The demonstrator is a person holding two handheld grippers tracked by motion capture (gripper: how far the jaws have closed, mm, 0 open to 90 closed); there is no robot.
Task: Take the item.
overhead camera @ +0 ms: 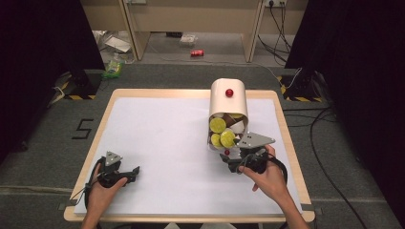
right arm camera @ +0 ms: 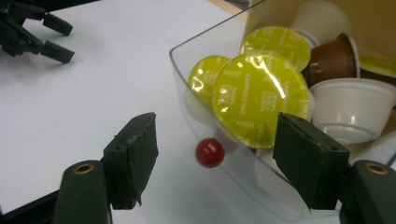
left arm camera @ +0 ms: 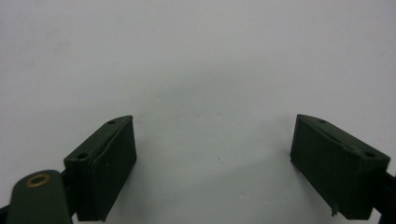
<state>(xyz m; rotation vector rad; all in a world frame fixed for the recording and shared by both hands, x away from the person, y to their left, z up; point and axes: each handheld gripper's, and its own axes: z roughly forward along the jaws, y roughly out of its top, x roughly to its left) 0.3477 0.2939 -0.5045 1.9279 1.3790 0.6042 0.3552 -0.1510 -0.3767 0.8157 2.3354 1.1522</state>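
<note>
Capsule dispenser (overhead camera: 228,98) sits on the desk (overhead camera: 191,94), right of centre toward the far edge: cream curved housing with a red knob (overhead camera: 229,92) on top, clear drawer (right arm camera: 187,79) pulled out toward the person. A second red knob (right arm camera: 209,152) is on the front of that drawer.

Drawer holds coffee capsules: three with yellow-green foil lids (right arm camera: 261,99) facing out, at least one brown capsule (right arm camera: 332,58), several white ones (right arm camera: 352,109). They are piled loosely, tilted, not stacked in order.

Right gripper (right arm camera: 217,161): jaws spread wide, nothing between them. In the right gripper view the drawer's front knob sits in the gap between the jaws, closer to the left one; cannot tell if either jaw touches the drawer wall. From the high view the gripper (overhead camera: 239,157) is just in front of the drawer, held by the right hand (overhead camera: 270,174), grey three-cornered plate on top.

Left gripper (left arm camera: 215,163): jaws spread wide, empty, only the white sheet (left arm camera: 196,60) under them. In the high view it (overhead camera: 130,172) is near the desk's front left corner, in the left hand (overhead camera: 102,188), well apart from the dispenser.

White sheet covers most of the desk; wooden rim visible around it. Grey floor (overhead camera: 43,143) beyond, cables to the right, a red can (overhead camera: 197,53) on the floor behind the desk.
</note>
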